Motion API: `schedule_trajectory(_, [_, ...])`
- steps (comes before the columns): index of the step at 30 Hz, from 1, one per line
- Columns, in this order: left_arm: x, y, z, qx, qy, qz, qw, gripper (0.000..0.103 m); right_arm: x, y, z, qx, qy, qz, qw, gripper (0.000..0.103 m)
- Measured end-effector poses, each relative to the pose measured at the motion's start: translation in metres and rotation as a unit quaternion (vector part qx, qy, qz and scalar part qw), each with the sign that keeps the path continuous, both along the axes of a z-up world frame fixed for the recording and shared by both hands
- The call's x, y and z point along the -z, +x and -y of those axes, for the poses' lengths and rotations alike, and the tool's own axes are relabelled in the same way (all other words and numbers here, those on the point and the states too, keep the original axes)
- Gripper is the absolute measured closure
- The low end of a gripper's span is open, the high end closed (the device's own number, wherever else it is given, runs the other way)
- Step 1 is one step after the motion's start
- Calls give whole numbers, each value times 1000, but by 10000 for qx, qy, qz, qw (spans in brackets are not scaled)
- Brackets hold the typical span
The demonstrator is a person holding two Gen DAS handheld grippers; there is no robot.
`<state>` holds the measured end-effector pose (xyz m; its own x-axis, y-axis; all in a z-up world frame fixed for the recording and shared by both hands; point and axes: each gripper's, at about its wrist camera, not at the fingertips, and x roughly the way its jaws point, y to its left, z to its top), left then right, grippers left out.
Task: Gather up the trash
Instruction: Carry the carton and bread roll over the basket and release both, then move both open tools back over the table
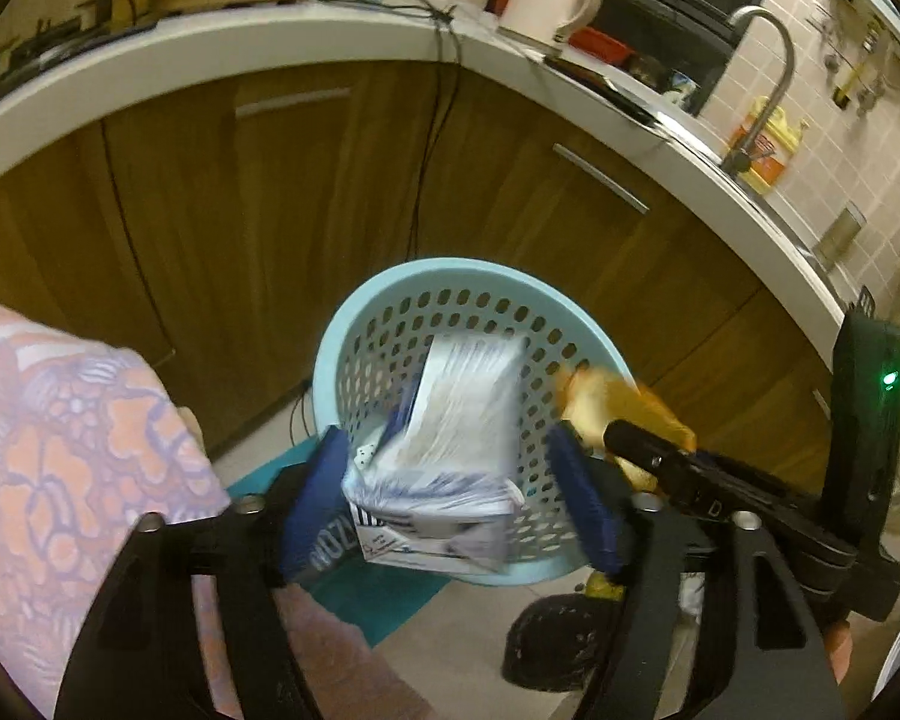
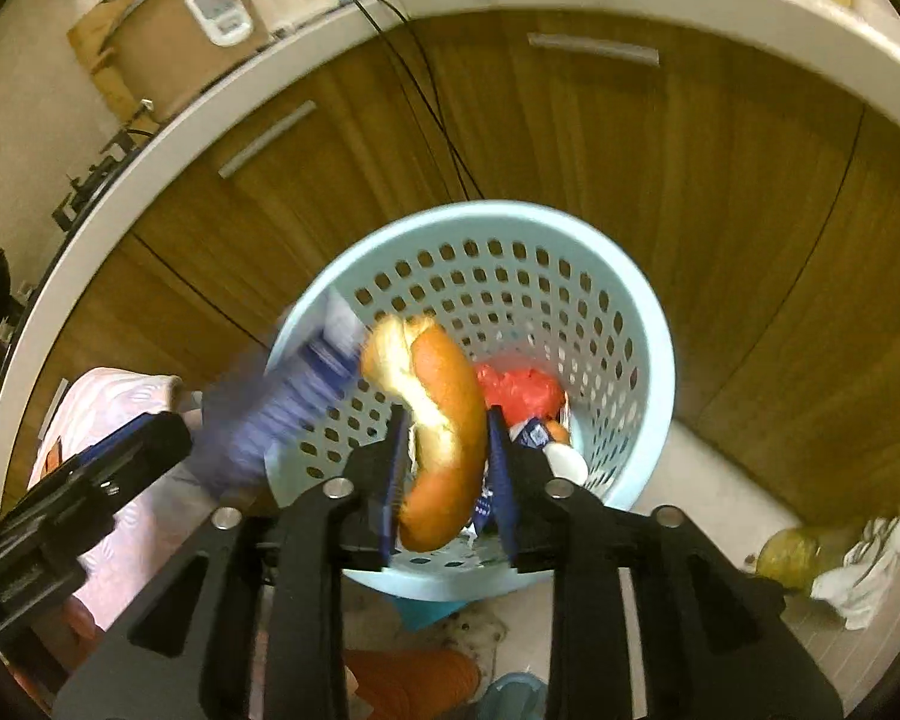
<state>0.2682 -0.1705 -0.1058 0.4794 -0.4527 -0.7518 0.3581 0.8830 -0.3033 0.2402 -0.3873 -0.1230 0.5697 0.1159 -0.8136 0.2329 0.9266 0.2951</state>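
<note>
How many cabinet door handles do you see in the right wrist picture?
2. One handle is on the left cabinet door below the counter; the other handle is on the door at upper right. Others may be out of view.

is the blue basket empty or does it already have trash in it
Not empty: inside the basket lie a red bag and other scraps, seen in the right wrist view.

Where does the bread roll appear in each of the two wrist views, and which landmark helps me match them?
Left wrist view: the bread roll is a blurred orange shape right of centre, at the basket's right rim.
Right wrist view: the bread roll is at the centre, between the fingers of the right gripper, over the basket.
Shared landmark: the light blue perforated basket stands before the wooden cabinet doors.
</note>
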Motion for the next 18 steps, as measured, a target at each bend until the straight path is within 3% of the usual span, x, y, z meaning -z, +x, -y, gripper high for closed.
schedule_trajectory(9, [-1,-5,-18,-60,-113,3,9999,32,0,-1,2,-53,44,24,10000,74])
schedule_trajectory(12, [-12,-13,-27,-101,-121,170,9997,32,-12,-3,-12,-232,-24,184,9996,70])
schedule_trajectory(14, [-20,-18,-36,-134,-154,279,9994,32,-23,-4,-26,-366,-95,321,9988,61])
schedule_trajectory(18, [-42,-32,-64,-299,-282,538,9977,32,-43,-9,-60,-752,-270,572,9952,61])
